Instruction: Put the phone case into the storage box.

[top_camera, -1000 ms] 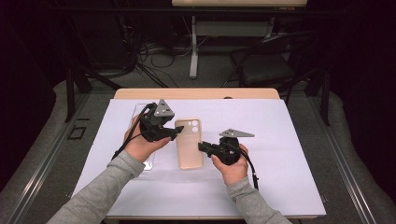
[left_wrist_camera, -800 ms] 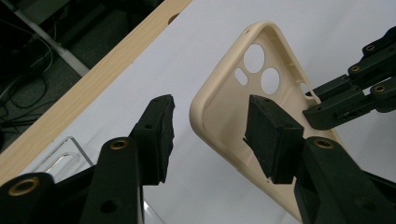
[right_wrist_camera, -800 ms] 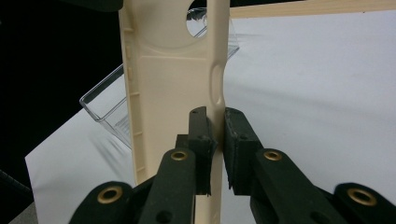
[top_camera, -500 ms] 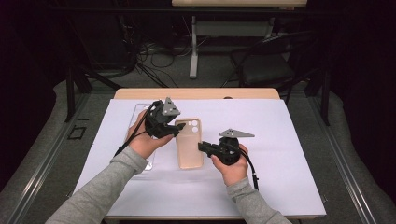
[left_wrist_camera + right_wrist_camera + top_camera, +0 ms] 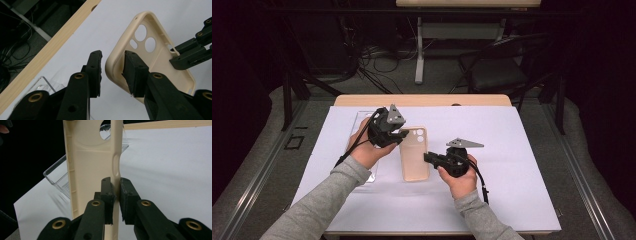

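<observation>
A beige phone case lies in the middle of the white sheet, inner side up, camera holes at its far end. My right gripper is shut on the case's right side rim, one jaw inside and one outside. The left gripper is open at the case's far left corner. In the left gripper view its jaws straddle that corner of the case, with a gap on the outer side. The right gripper's jaws show there on the far rim.
A clear plastic tray lies on the sheet left of the case, under my left hand; it appears behind the case in the right gripper view. A white sheet covers the wooden table. Chairs and cables stand beyond.
The left gripper has shifted slightly right and away from me, onto the case's far left corner. The right gripper and the case have stayed put.
</observation>
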`<control>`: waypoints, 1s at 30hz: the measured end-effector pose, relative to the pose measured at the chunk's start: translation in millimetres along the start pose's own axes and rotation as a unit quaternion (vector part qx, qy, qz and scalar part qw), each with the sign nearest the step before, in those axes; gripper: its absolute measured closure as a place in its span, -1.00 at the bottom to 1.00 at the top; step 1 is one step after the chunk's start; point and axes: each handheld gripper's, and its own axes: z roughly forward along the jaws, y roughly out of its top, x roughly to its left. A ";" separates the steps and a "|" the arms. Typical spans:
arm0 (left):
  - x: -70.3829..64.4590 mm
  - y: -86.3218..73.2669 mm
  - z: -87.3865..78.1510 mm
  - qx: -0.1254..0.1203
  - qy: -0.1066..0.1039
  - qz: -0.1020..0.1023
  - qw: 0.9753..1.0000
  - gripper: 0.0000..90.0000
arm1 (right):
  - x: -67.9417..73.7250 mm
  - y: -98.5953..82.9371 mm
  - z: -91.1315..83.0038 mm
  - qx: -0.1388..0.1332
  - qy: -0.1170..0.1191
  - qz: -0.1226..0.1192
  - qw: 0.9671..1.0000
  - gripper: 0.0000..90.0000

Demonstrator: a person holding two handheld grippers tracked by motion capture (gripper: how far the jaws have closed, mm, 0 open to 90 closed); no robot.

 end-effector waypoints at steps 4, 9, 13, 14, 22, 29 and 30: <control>0.2 0.4 -0.4 0.003 0.000 0.003 1.000 0.60 | 0.4 -0.3 0.4 0.000 -0.001 -0.001 1.000 0.83; -0.1 1.5 -0.1 0.010 -0.001 0.010 1.000 0.66 | 0.5 -0.5 0.6 0.001 -0.001 -0.001 1.000 0.83; -0.1 2.0 -0.4 0.011 -0.001 0.011 1.000 0.68 | 0.4 -0.7 0.7 0.000 -0.001 -0.001 1.000 0.83; 0.3 2.0 -0.4 0.012 -0.001 0.012 1.000 0.69 | 0.4 -0.7 0.6 0.000 -0.001 -0.001 1.000 0.83; 1.4 1.2 -0.6 0.015 -0.003 0.009 1.000 0.72 | 0.8 -0.9 0.8 0.001 -0.001 -0.002 1.000 0.83; 2.5 1.0 0.4 0.020 -0.005 0.013 1.000 0.74 | 0.8 -1.1 1.1 0.002 -0.002 -0.001 1.000 0.83; 2.4 1.1 0.4 0.020 -0.005 0.013 1.000 0.74 | 0.7 -1.1 1.1 0.001 -0.001 0.000 1.000 0.83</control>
